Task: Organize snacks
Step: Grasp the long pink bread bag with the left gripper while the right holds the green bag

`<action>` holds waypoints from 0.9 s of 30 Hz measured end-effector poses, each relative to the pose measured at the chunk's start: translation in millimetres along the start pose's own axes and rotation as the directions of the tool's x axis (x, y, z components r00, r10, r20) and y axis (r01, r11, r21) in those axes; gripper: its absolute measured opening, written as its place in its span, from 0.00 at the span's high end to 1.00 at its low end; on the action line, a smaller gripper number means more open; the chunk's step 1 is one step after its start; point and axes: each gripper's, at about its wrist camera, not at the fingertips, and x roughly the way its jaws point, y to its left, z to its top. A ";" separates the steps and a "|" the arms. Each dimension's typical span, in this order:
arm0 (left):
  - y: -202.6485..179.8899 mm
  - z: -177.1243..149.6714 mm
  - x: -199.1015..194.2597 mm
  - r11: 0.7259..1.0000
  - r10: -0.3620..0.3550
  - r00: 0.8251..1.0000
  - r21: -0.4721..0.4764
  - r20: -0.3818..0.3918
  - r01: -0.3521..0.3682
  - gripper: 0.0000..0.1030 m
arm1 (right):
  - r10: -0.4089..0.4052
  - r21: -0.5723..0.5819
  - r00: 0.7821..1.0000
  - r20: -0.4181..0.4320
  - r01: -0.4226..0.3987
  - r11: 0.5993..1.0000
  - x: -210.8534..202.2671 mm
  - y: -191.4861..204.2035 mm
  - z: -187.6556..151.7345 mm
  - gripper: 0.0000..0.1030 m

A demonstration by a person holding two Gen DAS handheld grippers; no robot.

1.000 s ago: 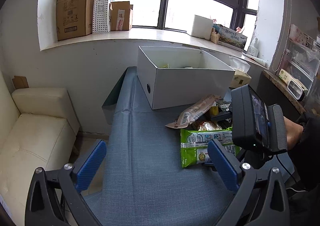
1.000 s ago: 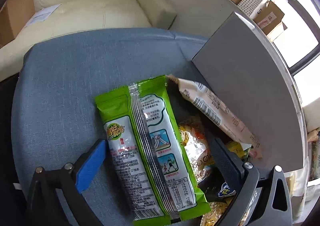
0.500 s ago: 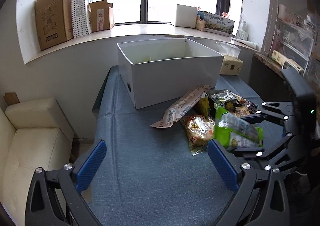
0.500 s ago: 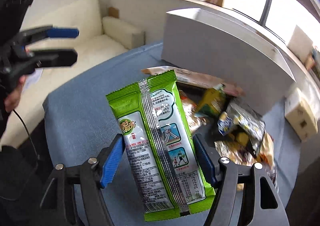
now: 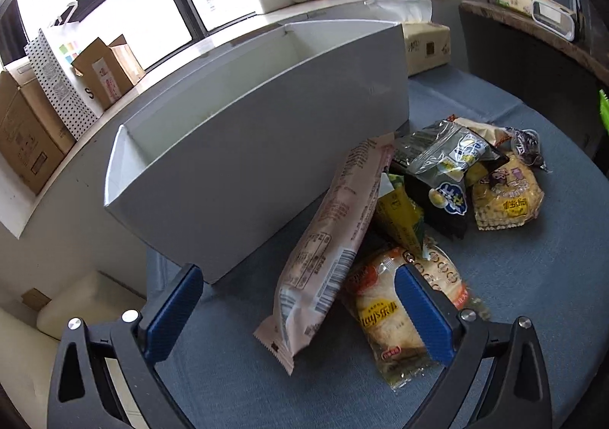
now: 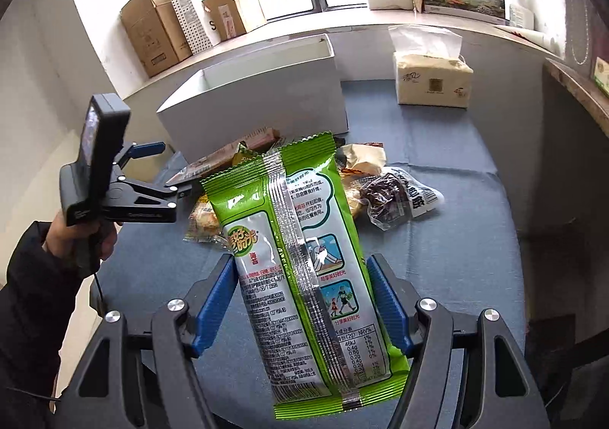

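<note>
- Table [image 5: 533,296]: blue cloth cover; carries everything below.
- White box [image 5: 266,147]: open top, at the table's window side; landmark and likely destination. Inside looks mostly bare from the left wrist view.
- Snack pile, against the box's front wall: long pink packet [image 5: 331,239] leans on that wall; yellow chips bag [image 5: 384,318] beside its lower end; dark and yellow packets [image 5: 449,178] farther along the wall.
- Tissue pack [image 6: 434,81]: off the box's end, not a snack.
- Green snack packet [image 6: 300,261]: lifted clear of the table, in front of the box and above the pile, back seam facing the camera.
- Right claw [image 6: 300,299]: clamped on the green packet's sides, lower half.
- Left claw [image 5: 297,311]: jaws apart, holding nothing, low in front of the box, straddling the pink packet's lower end.
- Risk: glossy film pinched only by its edges; packet may buckle or slide out during transfer.
- Risk: packet is long; if carried low, its top edge may catch the box rim.
- Risk: both claws work near the pile; a collision could topple the pink packet.
</note>
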 end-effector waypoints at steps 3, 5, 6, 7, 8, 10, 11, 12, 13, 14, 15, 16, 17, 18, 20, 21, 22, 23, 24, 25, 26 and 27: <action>-2.6 7.7 18.9 1.000 0.012 0.999 0.009 -0.038 -0.012 0.04 | 0.011 0.013 1.000 0.015 -0.011 1.000 0.0 -3.9 4.1 0.28; -5.8 11.8 30.2 0.999 0.018 0.998 0.028 -0.057 -0.017 0.12 | 0.009 0.016 1.000 0.014 -0.010 1.000 -0.1 -5.9 2.1 0.28; -6.8 13.2 34.7 0.999 0.018 0.998 0.029 -0.064 -0.016 0.17 | 0.013 0.021 1.000 0.012 -0.014 1.000 0.6 -7.1 2.6 0.28; -7.2 15.7 39.0 0.999 0.017 0.997 0.030 -0.073 -0.015 0.20 | 0.017 0.020 1.000 0.009 -0.017 1.000 1.6 -6.8 2.0 0.28; -8.5 17.6 43.0 0.999 0.017 0.996 0.033 -0.083 -0.014 0.29 | 0.019 0.018 1.000 0.004 -0.019 1.000 5.3 -5.6 2.4 0.28; -12.2 19.8 52.1 0.999 0.019 0.993 0.050 -0.113 -0.013 0.43 | 0.020 0.016 1.000 -0.002 -0.020 1.000 8.3 -4.5 2.0 0.28; -14.5 19.7 55.7 0.998 0.027 0.992 0.062 -0.119 -0.020 0.50 | 0.023 0.014 1.000 -0.004 -0.023 1.000 10.5 -4.8 2.2 0.28; -15.5 20.4 54.9 0.998 0.019 0.994 0.062 -0.109 -0.012 0.60 | 0.025 0.013 1.000 -0.006 -0.025 1.000 11.5 -4.1 1.4 0.28; -17.0 20.3 55.5 0.998 0.013 0.993 0.070 -0.117 -0.005 0.61 | 0.026 0.014 1.000 -0.009 -0.026 1.000 12.8 -3.5 0.7 0.28; -18.7 20.4 54.1 0.996 0.018 0.993 0.083 -0.115 -0.009 0.63 | 0.028 0.012 1.000 -0.012 -0.028 1.000 13.6 -2.3 -0.2 0.28; -18.8 19.9 51.6 0.997 0.006 0.994 0.081 -0.110 0.003 0.65 | 0.030 0.010 0.999 -0.014 -0.030 1.000 14.3 -1.7 -1.1 0.28; -17.8 18.9 48.2 0.998 -0.008 0.995 0.069 -0.101 0.015 0.67 | 0.033 0.010 0.999 -0.017 -0.032 0.999 14.9 -1.1 -1.8 0.28; -19.8 16.1 43.0 0.998 -0.010 0.996 0.062 -0.094 0.016 0.69 | 0.035 0.011 0.999 -0.019 -0.035 0.999 15.6 -0.7 -2.3 0.28; -19.6 13.8 37.8 0.998 -0.001 0.997 0.058 -0.083 0.006 0.72 | 0.037 0.014 0.999 -0.019 -0.037 0.999 16.1 -0.3 -2.9 0.28; -18.4 8.2 23.4 0.999 -0.014 0.998 0.039 -0.055 0.016 0.74 | 0.044 0.018 0.999 -0.020 -0.043 0.999 17.5 0.6 -3.5 0.28; -16.8 5.2 15.8 0.999 -0.023 0.999 0.022 -0.045 0.024 0.74 | 0.044 0.019 0.999 -0.021 -0.044 0.999 18.2 1.5 -4.0 0.28; -15.3 2.1 7.9 0.999 -0.035 0.999 0.008 -0.033 0.035 0.74 | 0.048 0.019 0.999 -0.023 -0.047 0.999 19.0 2.3 -4.2 0.28; -13.5 -1.8 -1.1 0.999 -0.041 0.999 -0.002 -0.017 0.041 0.74 | 0.052 0.019 0.998 -0.025 -0.052 0.998 19.8 3.2 -4.3 0.28; -11.1 -5.6 -9.7 0.999 -0.047 0.999 -0.020 -0.003 0.047 0.74 | 0.054 0.019 0.998 -0.026 -0.053 0.998 20.7 4.0 -4.3 0.28; -7.4 -9.3 -19.2 0.997 -0.061 0.998 -0.049 0.013 0.061 0.74 | 0.054 0.018 0.998 -0.027 -0.054 0.998 21.6 5.0 -4.3 0.28; -2.9 -13.3 -29.3 0.992 -0.089 0.996 -0.087 0.033 0.091 0.75 | 0.056 0.017 0.998 -0.028 -0.056 0.998 22.3 5.9 -4.0 0.28; 0.3 -19.4 -40.6 0.984 -0.124 0.991 -0.125 0.053 0.129 0.75 | 0.058 0.017 0.998 -0.026 -0.057 0.998 22.5 7.1 -3.6 0.28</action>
